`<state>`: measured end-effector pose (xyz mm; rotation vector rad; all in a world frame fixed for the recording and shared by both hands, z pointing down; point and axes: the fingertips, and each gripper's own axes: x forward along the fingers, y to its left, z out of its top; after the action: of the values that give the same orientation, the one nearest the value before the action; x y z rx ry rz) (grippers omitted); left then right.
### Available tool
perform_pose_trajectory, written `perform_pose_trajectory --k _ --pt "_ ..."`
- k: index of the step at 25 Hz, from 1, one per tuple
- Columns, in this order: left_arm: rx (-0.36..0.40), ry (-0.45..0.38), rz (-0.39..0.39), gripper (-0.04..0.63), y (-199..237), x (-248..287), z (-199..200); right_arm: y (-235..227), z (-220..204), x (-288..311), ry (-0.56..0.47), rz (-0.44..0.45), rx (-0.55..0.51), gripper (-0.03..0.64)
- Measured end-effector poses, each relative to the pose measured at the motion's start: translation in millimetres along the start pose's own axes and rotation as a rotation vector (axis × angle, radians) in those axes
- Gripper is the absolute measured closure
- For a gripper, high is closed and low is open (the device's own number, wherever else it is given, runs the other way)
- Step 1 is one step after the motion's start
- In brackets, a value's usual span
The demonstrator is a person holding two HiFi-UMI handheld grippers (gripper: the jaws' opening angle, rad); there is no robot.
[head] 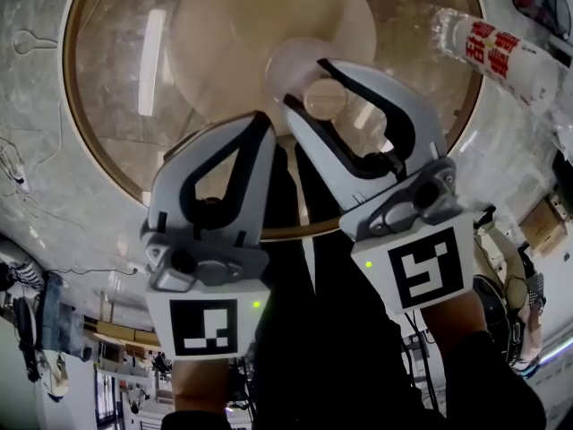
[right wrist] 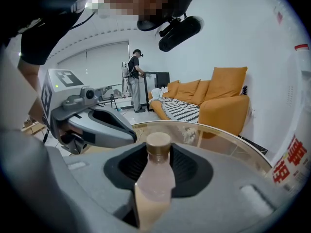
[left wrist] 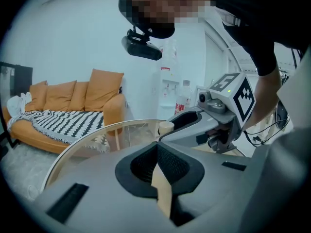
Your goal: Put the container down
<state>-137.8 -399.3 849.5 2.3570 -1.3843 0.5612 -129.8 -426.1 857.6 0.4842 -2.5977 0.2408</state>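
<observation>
R gripper [right wrist: 159, 152] pinching small bottle [right wrist: 155, 178] over glass table [right wrist: 228, 140], L gripper [left wrist: 157, 147] jaws together

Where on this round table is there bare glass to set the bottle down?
The glass table is bare left of the left gripper, between its wooden rim and the pale central base. It is also bare straight ahead of the small bottle in the right gripper. Crowded only at the right rim, beside the large labelled bottle.

Two grippers [head: 261, 122] [head: 313, 81], one small bottle [head: 325, 98], one large bottle [head: 501, 56].
</observation>
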Motion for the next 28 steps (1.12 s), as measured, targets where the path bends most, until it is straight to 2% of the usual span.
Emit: perform_pose_trajectory --k 10,15,17,20,28 --pt "-0.028 0.007 0.008 0.583 -5.4 1.1 -13.6 12.6 -6.9 -5.1 -0.035 0.007 -0.062 0.479" --pt "0.017 0.007 0.008 0.583 2.8 -1.1 -3.9 11.1 -6.4 -1.9 -0.05 0.014 -0.075 0.476" --pt "0.034 0.007 0.01 0.582 4.1 -5.9 6.4 10.3 -2.0 -4.6 -0.06 0.028 -0.053 0.474" --pt "0.054 0.001 0.017 0.583 0.8 -11.9 28.2 3.2 14.5 -15.9 -0.086 0.03 -0.014 0.394" --pt "0.06 -0.037 0.042 0.583 9.2 -56.2 88.2 18.6 76.6 -61.9 -0.072 -0.028 0.009 0.399"
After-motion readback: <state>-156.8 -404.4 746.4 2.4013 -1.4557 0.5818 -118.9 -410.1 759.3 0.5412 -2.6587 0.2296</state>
